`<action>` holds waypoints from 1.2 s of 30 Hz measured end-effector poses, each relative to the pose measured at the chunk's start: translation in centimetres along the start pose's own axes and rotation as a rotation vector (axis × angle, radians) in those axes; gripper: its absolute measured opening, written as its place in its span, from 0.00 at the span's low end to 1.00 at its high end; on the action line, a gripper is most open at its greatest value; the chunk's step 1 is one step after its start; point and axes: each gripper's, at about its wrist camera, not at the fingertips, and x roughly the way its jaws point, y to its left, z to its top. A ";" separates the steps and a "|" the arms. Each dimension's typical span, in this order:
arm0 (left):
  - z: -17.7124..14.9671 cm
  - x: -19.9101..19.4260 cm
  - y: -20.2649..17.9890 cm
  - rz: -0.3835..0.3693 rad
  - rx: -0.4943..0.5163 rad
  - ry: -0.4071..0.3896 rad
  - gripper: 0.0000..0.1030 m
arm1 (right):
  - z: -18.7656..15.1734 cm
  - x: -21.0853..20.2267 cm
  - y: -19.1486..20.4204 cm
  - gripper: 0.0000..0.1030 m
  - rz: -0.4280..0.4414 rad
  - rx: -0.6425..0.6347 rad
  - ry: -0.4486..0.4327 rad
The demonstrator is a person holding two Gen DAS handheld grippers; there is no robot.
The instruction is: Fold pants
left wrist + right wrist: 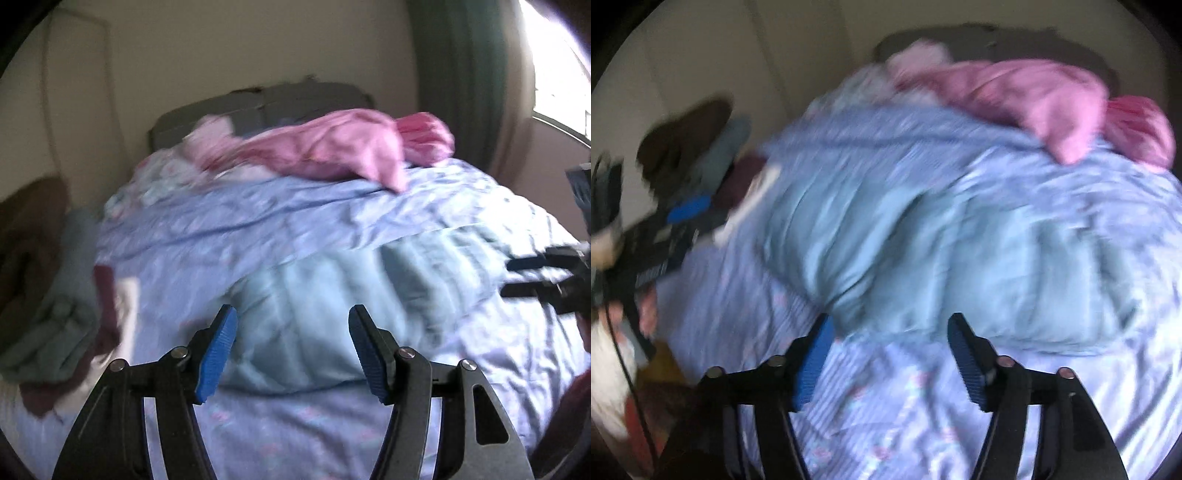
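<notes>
Pale blue-green pants [317,314], soft and creased, spread flat across the lilac bedspread [295,218]. From the left wrist, filling the middle and running out toward 3 o'clock, near edge bunched at 6 o'clock. From the right wrist, same pants [923,251] blurred, lying from 9 o'clock to 3 o'clock, rumpled into lengthwise ridges, fold state unclear.

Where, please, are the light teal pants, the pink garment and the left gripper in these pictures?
light teal pants [314,302], left wrist view, middle of the fabric.
pink garment [332,147], left wrist view, its broad middle.
left gripper [293,314], left wrist view, between its fingertips.
</notes>
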 end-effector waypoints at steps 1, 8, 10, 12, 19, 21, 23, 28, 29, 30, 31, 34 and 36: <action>0.6 0.2 -1.2 -0.019 0.025 -0.004 0.60 | 0.1 -0.9 -1.1 0.65 -0.017 0.021 -0.033; 3.2 3.5 -8.8 -0.102 0.133 0.006 0.55 | -1.5 -5.4 -9.5 0.73 -0.107 0.227 -0.208; 3.6 4.6 -10.2 -0.105 0.139 0.013 0.48 | -2.4 -5.8 -11.7 0.78 -0.107 0.291 -0.238; 3.8 5.9 -11.7 -0.107 0.149 0.023 0.43 | -3.6 -5.8 -14.0 0.82 -0.086 0.370 -0.281; 3.6 10.1 -13.9 -0.137 0.117 0.118 0.27 | -6.5 -2.7 -19.8 0.85 -0.036 0.598 -0.276; 3.3 11.0 -13.9 -0.130 0.110 0.137 0.26 | -6.8 -1.6 -20.9 0.85 -0.001 0.641 -0.278; 3.0 11.8 -13.9 -0.128 0.105 0.158 0.23 | -6.9 -0.8 -21.6 0.85 0.019 0.658 -0.277; 2.1 13.4 -14.1 -0.123 0.113 0.203 0.22 | -6.9 1.9 -22.2 0.85 0.068 0.686 -0.243; 2.0 13.7 -14.1 -0.123 0.113 0.212 0.22 | -6.8 2.5 -22.5 0.86 0.069 0.695 -0.233; 1.7 14.2 -14.1 -0.125 0.108 0.229 0.22 | -6.8 3.0 -22.7 0.86 0.064 0.705 -0.225; 1.5 14.7 -14.1 -0.128 0.103 0.244 0.22 | -6.9 3.3 -22.9 0.86 0.056 0.710 -0.220; 1.2 15.5 -14.1 -0.128 0.099 0.263 0.22 | -6.5 4.3 -23.5 0.86 0.050 0.713 -0.201; 1.0 15.8 -14.2 -0.125 0.104 0.270 0.22 | -6.5 4.8 -23.9 0.87 0.063 0.725 -0.190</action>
